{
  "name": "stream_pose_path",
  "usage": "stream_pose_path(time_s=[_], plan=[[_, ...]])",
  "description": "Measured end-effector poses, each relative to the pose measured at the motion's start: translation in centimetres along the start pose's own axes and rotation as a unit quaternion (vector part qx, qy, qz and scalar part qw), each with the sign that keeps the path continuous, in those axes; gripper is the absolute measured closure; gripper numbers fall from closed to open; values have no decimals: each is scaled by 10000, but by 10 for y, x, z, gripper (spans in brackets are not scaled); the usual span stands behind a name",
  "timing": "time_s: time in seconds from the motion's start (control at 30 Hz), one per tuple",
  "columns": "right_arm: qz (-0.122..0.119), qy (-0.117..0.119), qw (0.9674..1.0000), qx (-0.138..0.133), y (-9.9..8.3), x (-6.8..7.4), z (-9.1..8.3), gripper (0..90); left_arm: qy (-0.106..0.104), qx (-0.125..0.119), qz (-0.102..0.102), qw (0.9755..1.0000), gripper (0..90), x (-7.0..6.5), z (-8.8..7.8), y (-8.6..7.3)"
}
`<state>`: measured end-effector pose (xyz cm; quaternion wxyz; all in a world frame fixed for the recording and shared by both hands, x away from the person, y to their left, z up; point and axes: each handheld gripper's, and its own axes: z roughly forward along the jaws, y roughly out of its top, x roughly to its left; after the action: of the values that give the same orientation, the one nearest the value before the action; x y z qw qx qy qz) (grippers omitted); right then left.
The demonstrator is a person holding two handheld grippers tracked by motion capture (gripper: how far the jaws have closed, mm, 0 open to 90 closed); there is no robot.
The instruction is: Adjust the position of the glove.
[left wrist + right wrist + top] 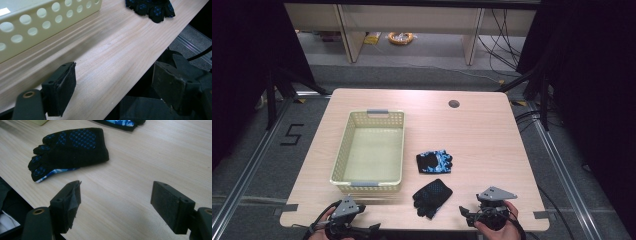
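Note:
Two gloves lie on the wooden table (482, 140). A black glove with blue dots (432, 196) (70, 147) rests palm up near the front edge. A blue camouflage and black glove (434, 161) (120, 122) lies just beyond it. My right gripper (468, 214) (116, 192) hovers low at the front right, open, its jaws aimed toward the dotted glove and nothing between them. My left gripper (362, 226) (115, 75) sits at the front left edge, open and holding nothing, with the dotted glove (150, 6) far ahead of it.
A cream perforated basket (343, 150) (50, 17) with grey handles stands on the left half of the table, nothing inside it. A round cable hole (454, 104) marks the far side. The table's front edge runs under both grippers.

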<state>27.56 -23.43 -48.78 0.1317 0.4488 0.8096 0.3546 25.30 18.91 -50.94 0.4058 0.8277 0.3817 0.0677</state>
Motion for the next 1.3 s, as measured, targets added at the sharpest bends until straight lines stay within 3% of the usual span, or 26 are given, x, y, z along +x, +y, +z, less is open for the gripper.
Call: stream_pose_path(time_s=[0.1, 0.13, 0.27, 0.37, 0.43, 0.47, 0.57, 0.63, 0.73, 0.77, 0.8, 0.83, 0.87, 0.97, 1.0, 1.03, 1.1, 1.2, 1.3], plan=[[-100, -1, 9999, -104, -1, -3, 2, 257, 2, -5, -4, 10000, 191, 0, 0, 0], [33, -6, 10000, -47, 0, -1, 0, 261, 4, 4, 4, 10000, 191, 0, 0, 0], [-8, 25, 10000, -79, 0, -1, 1, 282, 9, 22, 102, 9999, 191, 1, 0, 0], [-89, 41, 10000, 7, 0, -2, 0, 285, 31, 51, 23, 10000, 191, 1, 1, 0], [20, 14, 10000, -6, 0, -1, 0, 285, 34, 33, 69, 10000, 191, 1, 2, 0], [-132, -13, 9998, -121, 0, -3, 2, 286, 15, 12, 76, 10000, 191, 0, 2, 0], [-28, 9, 9999, -107, 1, -3, 2, 286, -33, -105, -50, 9999, 191, -2, 4, 0], [-87, -4, 9999, -100, 2, -4, 2, 286, -32, 19, 61, 10000, 192, 0, 4, 0], [-87, 79, 9997, -194, 8, -1, 4, 287, -50, -87, -86, 9999, 199, -3, 8, 2], [-180, 60, 9995, -241, 10, -1, 5, 297, -76, -75, -88, 9999, 202, -4, 9, 3], [-271, 92, 9993, -238, 13, 0, 7, 315, -106, 30, 97, 9999, 206, -4, 9, 5], [-271, 92, 9993, -238, 13, 0, 7, 315, -106, 30, 97, 9999, 210, -4, 9, 5], [-285, 93, 9993, -205, 16, 1, 8, 330, -141, -145, -40, 9998, 210, -9, 13, 6], [-604, 161, 9977, -259, 25, 3, 15, 399, -239, -328, -62, 9992, 242, -16, 21, 10], [-652, 177, 9974, -247, 27, 4, 17, 420, -262, -321, -30, 9991, 250, -18, 24, 12], [-655, 215, 9974, -218, 30, 4, 18, 448, -241, -235, 141, 9993, 261, -18, 26, 15], [-674, 235, 9972, -241, 35, 4, 22, 476, -298, -250, 96, 9992, 292, -22, 29, 17], [-687, 255, 9972, -162, 43, 3, 29, 501, -400, -201, 406, 9982, 314, -32, 40, 28], [-792, 300, 9963, -143, 50, 2, 36, 528, -476, -242, 463, 9975, 338, -39, 46, 36]])
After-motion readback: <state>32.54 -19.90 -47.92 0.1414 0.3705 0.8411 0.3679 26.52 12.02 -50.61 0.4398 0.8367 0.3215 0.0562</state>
